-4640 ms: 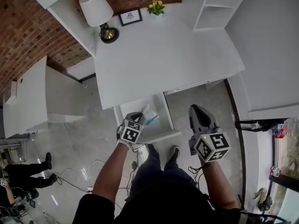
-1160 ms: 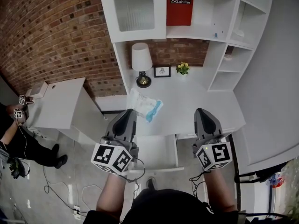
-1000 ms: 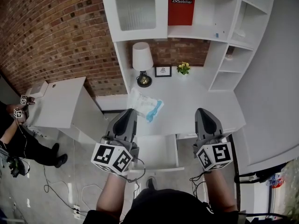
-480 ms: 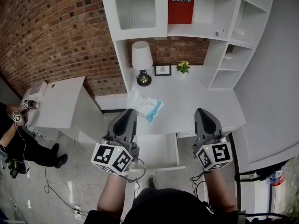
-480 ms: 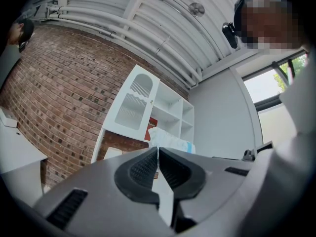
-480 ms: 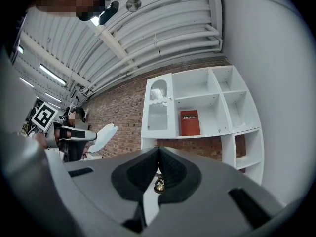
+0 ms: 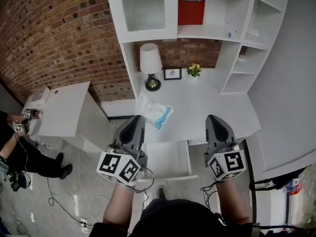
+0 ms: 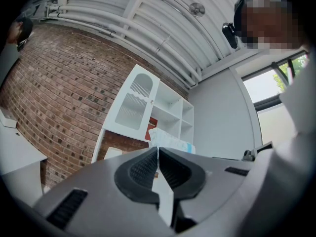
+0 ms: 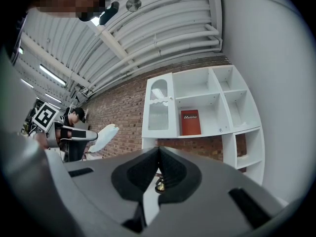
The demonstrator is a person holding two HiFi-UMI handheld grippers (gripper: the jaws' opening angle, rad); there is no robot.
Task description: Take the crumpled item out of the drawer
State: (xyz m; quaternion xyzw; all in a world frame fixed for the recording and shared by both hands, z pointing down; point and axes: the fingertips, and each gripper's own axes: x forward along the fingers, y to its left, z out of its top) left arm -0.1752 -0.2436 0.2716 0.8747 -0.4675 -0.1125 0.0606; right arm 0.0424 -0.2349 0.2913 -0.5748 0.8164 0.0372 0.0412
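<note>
Past your left gripper fingers: crumpled item, thin crinkled white-blue wrap, faint sheen. Desk beneath smooth matt white. Your pads ribbed matt black. Brick wall rough.

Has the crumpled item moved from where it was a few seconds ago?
Yes. The crumpled item was inside the open drawer; it now lies up on the desk top, beyond the drawer, in front of the lamp.

Crumpled white-and-blue item lies on desk, drawer open.
</note>
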